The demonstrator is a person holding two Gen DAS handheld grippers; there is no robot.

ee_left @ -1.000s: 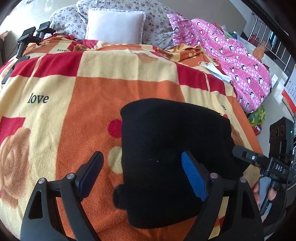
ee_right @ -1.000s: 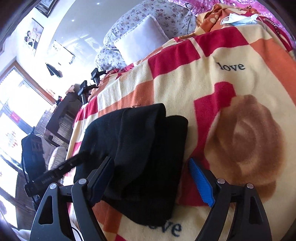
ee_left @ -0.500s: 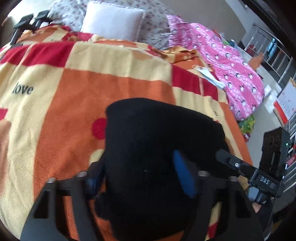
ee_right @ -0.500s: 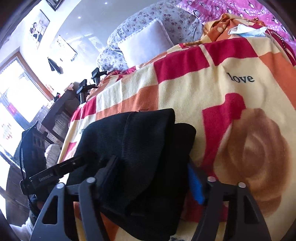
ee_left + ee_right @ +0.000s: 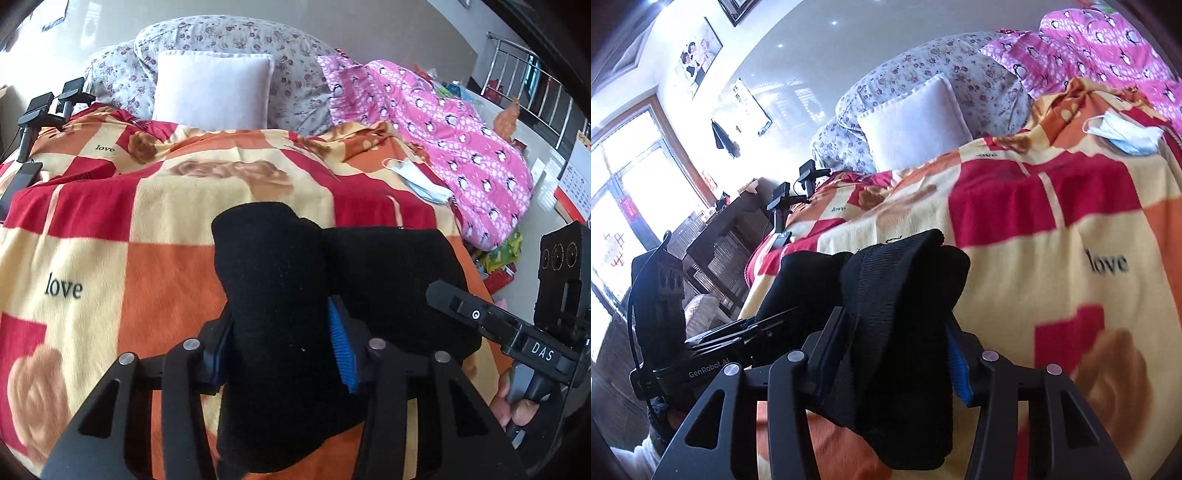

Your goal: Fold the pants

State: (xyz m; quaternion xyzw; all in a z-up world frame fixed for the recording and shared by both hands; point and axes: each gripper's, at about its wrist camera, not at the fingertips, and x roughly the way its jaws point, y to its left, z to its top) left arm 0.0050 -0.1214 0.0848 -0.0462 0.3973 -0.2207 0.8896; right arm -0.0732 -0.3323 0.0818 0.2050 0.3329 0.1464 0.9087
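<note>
I have the black pants (image 5: 280, 295) bunched between both sets of fingers, which are closing on cloth: left gripper (image 5: 284, 354) low centre of its frame, right gripper (image 5: 890, 358) likewise. The bundle runs across the near bed edge between my hands; the blanket (image 5: 122, 236) above it lies open toward the white pillow (image 5: 212, 88).

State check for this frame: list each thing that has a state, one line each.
Pants: folded, black, bunched up between both grippers.
Left gripper: jaws closing, pants between them.
Right gripper: jaws closing, pants between them.
Blanket: spread on the bed, rumpled at its far end.
Face mask: lying loose on the blanket.
</note>
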